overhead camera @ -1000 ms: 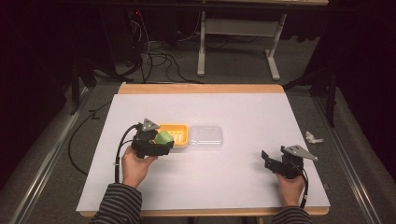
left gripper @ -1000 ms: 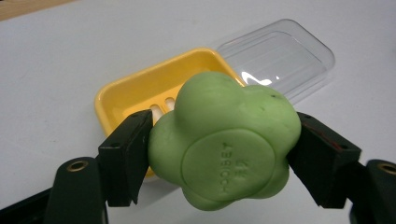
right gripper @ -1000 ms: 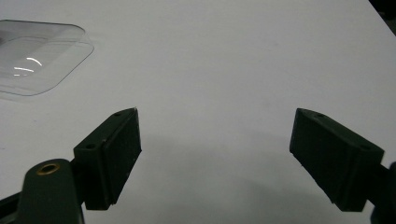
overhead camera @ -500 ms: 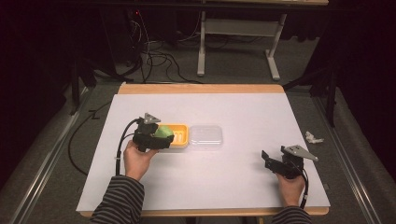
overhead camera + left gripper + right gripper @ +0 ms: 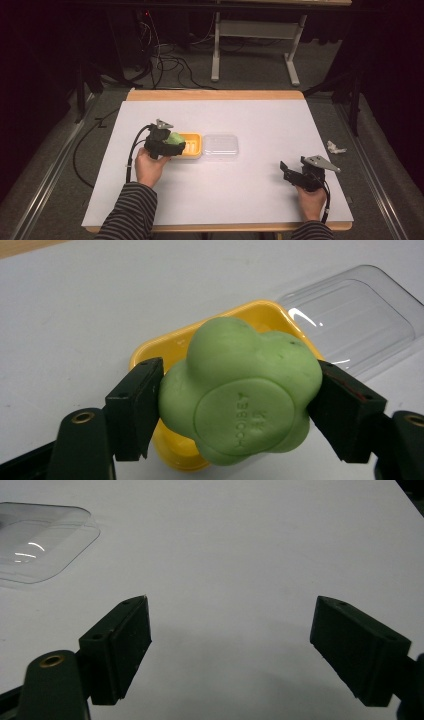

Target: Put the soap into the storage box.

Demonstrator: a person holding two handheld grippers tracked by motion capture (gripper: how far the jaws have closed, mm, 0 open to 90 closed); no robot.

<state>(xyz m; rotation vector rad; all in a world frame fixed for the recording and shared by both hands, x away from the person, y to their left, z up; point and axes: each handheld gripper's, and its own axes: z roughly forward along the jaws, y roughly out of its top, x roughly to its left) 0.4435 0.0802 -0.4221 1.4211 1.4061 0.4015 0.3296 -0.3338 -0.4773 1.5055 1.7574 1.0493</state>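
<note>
A knobbly green rubber ball point(image 5: 242, 399) is clamped between the left gripper point(image 5: 235, 407) pads, above a yellow plastic tray point(image 5: 165, 347). The right gripper point(image 5: 230, 647) is held wide open, empty.

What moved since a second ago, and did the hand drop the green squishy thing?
No drop: the left gripper still clamps the green lumpy ball. It carried the ball a little forward and to the right, so it now hangs over the near end of the yellow tray. The clear lid, the tray and the open right gripper stayed put.
</note>
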